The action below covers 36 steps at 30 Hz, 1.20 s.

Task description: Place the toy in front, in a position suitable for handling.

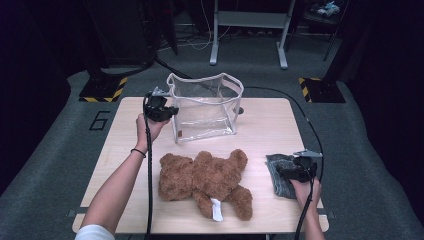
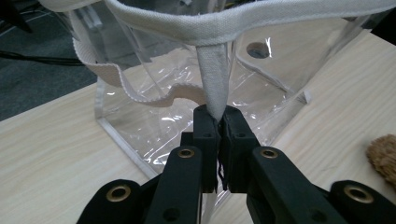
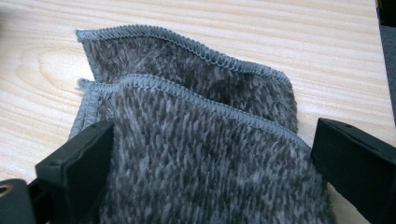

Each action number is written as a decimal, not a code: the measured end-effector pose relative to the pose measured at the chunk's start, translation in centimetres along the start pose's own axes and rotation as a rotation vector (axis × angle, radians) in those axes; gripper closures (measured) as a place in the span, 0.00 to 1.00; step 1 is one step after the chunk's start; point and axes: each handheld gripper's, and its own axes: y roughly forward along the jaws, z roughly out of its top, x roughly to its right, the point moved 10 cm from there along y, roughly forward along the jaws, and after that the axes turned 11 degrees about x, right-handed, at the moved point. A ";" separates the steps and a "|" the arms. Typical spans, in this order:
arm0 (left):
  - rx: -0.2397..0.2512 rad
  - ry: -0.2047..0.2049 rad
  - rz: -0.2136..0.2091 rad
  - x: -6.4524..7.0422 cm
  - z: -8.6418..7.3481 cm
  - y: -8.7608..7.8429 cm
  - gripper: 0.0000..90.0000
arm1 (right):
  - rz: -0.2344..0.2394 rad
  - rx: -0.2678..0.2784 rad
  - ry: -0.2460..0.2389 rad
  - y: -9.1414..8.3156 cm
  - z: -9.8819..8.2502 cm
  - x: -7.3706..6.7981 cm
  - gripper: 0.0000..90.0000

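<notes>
A clear plastic bag [image 1: 205, 107] with white webbing trim stands upright at the back middle of the table. My left gripper [image 1: 169, 111] is at the bag's left corner. In the left gripper view it [image 2: 217, 122] is shut on the bag's vertical white webbing strip [image 2: 214, 74]. A brown teddy bear [image 1: 205, 180] lies on the near middle of the table, and a bit of its fur [image 2: 384, 156] is at the right edge of that view. My right gripper [image 1: 284, 173] stands open over a folded grey fleecy cloth [image 3: 187, 140], its fingers [image 3: 77, 163] on either side of the cloth [image 1: 278, 179].
The light wooden table [image 1: 265, 120] ends close behind the bag and just right of the cloth. Grey floor surrounds it, with a metal frame [image 1: 250, 25] and hazard-striped feet [image 1: 102, 90] behind. Black cables trail from both grippers.
</notes>
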 end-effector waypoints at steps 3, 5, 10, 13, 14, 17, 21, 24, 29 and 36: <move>-0.001 -0.002 0.015 -1.1 -0.1 -0.2 0.95 | -0.001 0.001 0.001 0.0 0.0 0.0 0.02; 0.005 -0.003 0.035 -1.8 -0.1 -0.4 0.95 | -0.001 0.001 0.000 0.0 0.0 0.0 0.02; 0.011 -0.026 0.057 -3.2 -0.3 -0.7 0.95 | -0.001 -0.001 0.002 0.0 0.0 0.0 0.02; 0.009 -0.034 0.074 -4.0 -0.4 -1.0 0.95 | -0.001 -0.001 0.002 0.0 0.0 0.0 0.02; 0.008 -0.036 0.080 -4.2 -0.4 -1.2 0.95 | -0.001 -0.001 0.002 -0.1 -0.1 0.0 0.02; 0.015 -0.053 0.099 -5.1 -0.5 -1.6 0.95 | -0.001 -0.001 0.003 -0.1 -0.1 0.0 0.02; 0.004 -0.053 0.118 -6.2 -0.8 -2.2 0.95 | -0.001 -0.001 0.002 -0.1 0.0 0.0 0.02; 0.008 -0.071 0.138 -7.0 -1.0 -2.7 0.95 | -0.001 -0.001 0.002 0.0 0.0 0.0 0.02; 0.012 -0.084 0.165 -8.1 -1.3 -3.4 0.95 | -0.001 -0.001 0.002 0.0 -0.1 0.0 0.02; 0.017 -0.097 0.203 -9.7 -1.8 -4.7 0.95 | -0.001 0.000 -0.003 0.0 0.0 0.0 0.02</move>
